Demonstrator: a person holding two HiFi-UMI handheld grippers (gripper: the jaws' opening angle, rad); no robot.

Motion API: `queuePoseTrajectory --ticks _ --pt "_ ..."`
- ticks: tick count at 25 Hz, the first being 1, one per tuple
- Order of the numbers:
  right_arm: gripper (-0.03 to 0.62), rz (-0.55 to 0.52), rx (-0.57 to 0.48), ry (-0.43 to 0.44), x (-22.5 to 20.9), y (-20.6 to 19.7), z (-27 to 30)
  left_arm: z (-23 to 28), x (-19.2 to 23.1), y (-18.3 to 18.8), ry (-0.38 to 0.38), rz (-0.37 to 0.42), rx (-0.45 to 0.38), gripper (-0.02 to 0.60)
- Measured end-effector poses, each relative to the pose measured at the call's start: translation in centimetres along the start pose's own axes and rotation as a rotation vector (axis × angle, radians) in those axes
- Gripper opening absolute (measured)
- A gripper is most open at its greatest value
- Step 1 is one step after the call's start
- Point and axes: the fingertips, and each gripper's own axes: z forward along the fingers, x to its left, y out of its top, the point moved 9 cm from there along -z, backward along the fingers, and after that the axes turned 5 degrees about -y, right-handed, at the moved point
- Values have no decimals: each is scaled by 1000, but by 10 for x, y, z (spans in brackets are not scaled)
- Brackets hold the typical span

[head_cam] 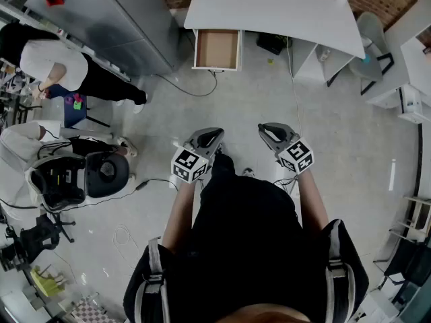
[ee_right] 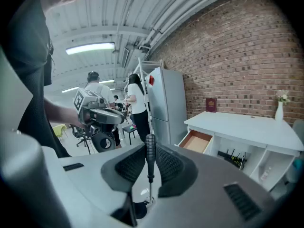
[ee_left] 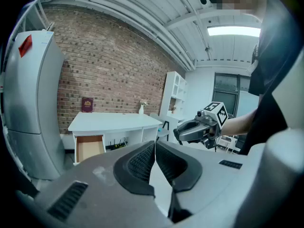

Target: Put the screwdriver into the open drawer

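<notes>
Black-handled screwdriver [ee_right: 150,148] stands upright, handle up, clamped between the pads of the right gripper [head_cam: 271,132]. It is held over the grey floor [head_cam: 256,93], well apart from the open drawer [head_cam: 217,50] under the white desk [head_cam: 269,9]. Just beside it, the left gripper [ee_left: 155,146] holds nothing, its jaws closed together at the tips.

the head view looked steeply down from above the person [head_cam: 249,247] onto the left gripper [head_cam: 211,136], the right gripper [head_cam: 269,130] and the floor [head_cam: 337,120], with the desk [head_cam: 269,5] far ahead. each gripper view sat close behind its own jaws, faced the brick wall [ee_left: 104,65], and caught the other gripper. all three shared the open drawer [head_cam: 217,49].
</notes>
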Motion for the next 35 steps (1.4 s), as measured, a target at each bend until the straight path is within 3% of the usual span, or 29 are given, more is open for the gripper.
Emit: queuePoseTrajectory --ticks 15,35 --pt "123 49 5 -3 -40 23 48 25 66 22 -32 -3 12 17" --pt "123 30 27 -52 -56 78 174 0 206 40 -66 3 4 17"
